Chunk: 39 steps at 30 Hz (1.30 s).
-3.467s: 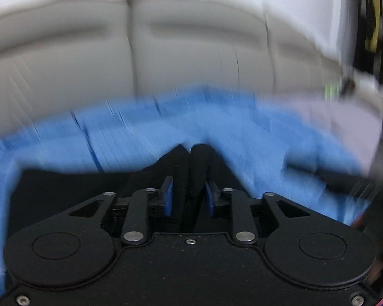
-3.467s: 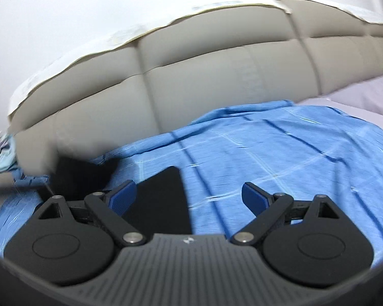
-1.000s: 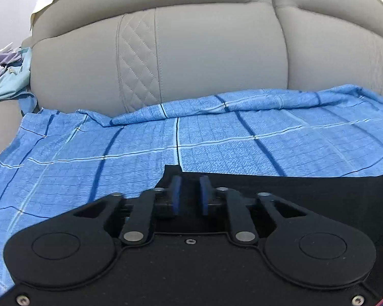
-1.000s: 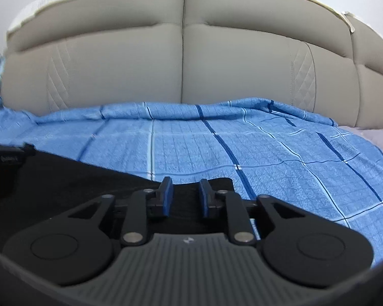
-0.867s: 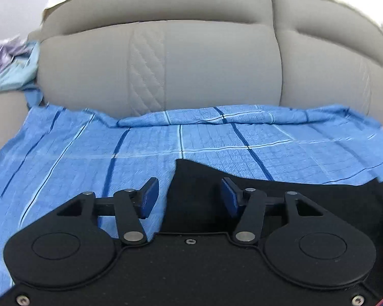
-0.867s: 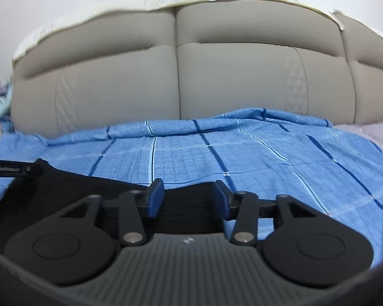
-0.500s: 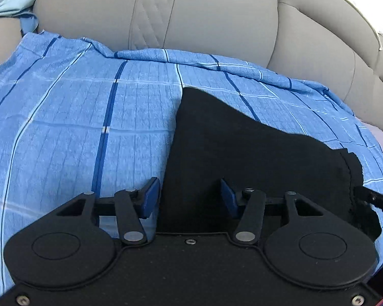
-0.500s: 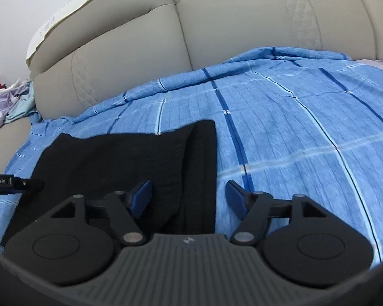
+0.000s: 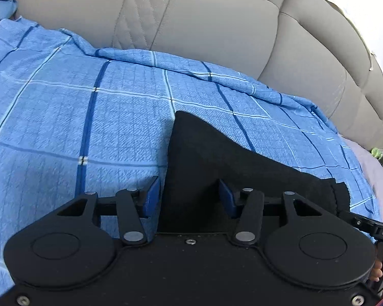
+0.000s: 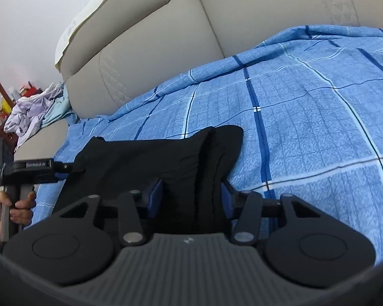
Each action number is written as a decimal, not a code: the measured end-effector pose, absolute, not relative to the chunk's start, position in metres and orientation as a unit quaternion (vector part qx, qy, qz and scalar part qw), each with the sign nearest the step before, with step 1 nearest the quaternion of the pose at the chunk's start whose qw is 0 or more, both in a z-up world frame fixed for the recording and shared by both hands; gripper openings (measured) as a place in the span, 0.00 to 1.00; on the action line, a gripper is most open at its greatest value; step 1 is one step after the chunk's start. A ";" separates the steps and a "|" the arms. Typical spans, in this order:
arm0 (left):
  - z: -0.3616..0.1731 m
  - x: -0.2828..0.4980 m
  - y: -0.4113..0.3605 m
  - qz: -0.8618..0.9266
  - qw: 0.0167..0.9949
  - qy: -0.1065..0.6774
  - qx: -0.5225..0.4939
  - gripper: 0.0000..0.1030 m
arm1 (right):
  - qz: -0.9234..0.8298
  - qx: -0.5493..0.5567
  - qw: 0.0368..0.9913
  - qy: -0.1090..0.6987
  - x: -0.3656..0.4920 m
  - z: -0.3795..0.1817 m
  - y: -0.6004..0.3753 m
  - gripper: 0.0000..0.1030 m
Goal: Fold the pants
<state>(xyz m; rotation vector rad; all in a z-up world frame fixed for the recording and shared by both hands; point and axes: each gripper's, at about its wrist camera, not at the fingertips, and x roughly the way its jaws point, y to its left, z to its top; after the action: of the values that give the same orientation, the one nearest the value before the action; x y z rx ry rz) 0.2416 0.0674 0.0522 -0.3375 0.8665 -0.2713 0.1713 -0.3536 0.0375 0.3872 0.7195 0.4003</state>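
Note:
The black pants (image 9: 217, 158) lie folded into a short wide band on the blue checked sheet (image 9: 89, 114). My left gripper (image 9: 189, 199) is open over their left end: the left pad sits just off the fabric's edge, the right pad above the cloth. In the right wrist view the pants (image 10: 140, 158) stretch away to the left. My right gripper (image 10: 191, 195) straddles their thick folded right end, and its jaws are closing with the fabric between the pads, not visibly squeezed. The left gripper (image 10: 71, 169), held by a hand (image 10: 20, 209), shows at the far end.
A beige padded headboard (image 9: 204, 25) runs behind the bed. A heap of pale clothes (image 10: 35, 112) sits beyond the bed's left corner, in front of dark wooden furniture. Lavender bedding (image 9: 375, 173) shows past the sheet's right edge.
Both grippers, shut on the pants a second ago, have let go and opened. Both have drawn back and turned towards each other along the pants. The right jaws have narrowed since half a second ago.

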 end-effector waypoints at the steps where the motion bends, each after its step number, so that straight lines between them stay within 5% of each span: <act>1: 0.052 0.247 0.066 -0.139 0.883 0.419 -0.161 0.47 | 0.197 0.191 0.896 0.348 0.176 0.036 -0.354 0.51; 11: 0.045 0.283 0.062 -0.172 0.866 0.422 -0.203 0.59 | 0.229 0.255 0.876 0.339 0.216 0.021 -0.364 0.52; 18: 0.043 0.279 0.054 -0.189 0.870 0.412 -0.192 0.75 | 0.227 0.267 0.876 0.331 0.218 0.017 -0.357 0.44; 20: 0.045 0.273 0.048 -0.175 0.881 0.404 -0.170 0.51 | 0.223 0.274 0.875 0.330 0.217 0.016 -0.358 0.39; 21: 0.046 0.267 0.045 -0.162 0.889 0.400 -0.154 0.24 | 0.220 0.280 0.874 0.331 0.216 0.016 -0.357 0.36; 28: 0.063 0.241 0.053 -0.089 0.920 0.343 -0.170 0.14 | 0.202 0.221 0.903 0.308 0.203 0.046 -0.326 0.25; 39: 0.087 0.356 0.081 -0.002 0.930 0.336 -0.150 0.13 | 0.189 0.166 0.926 0.281 0.318 0.074 -0.267 0.25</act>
<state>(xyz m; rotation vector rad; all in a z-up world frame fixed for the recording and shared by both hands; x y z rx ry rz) 0.3555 0.0810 0.0870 -0.3077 0.6892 -0.0046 0.3182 -0.2669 0.0736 0.3401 0.5771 0.3875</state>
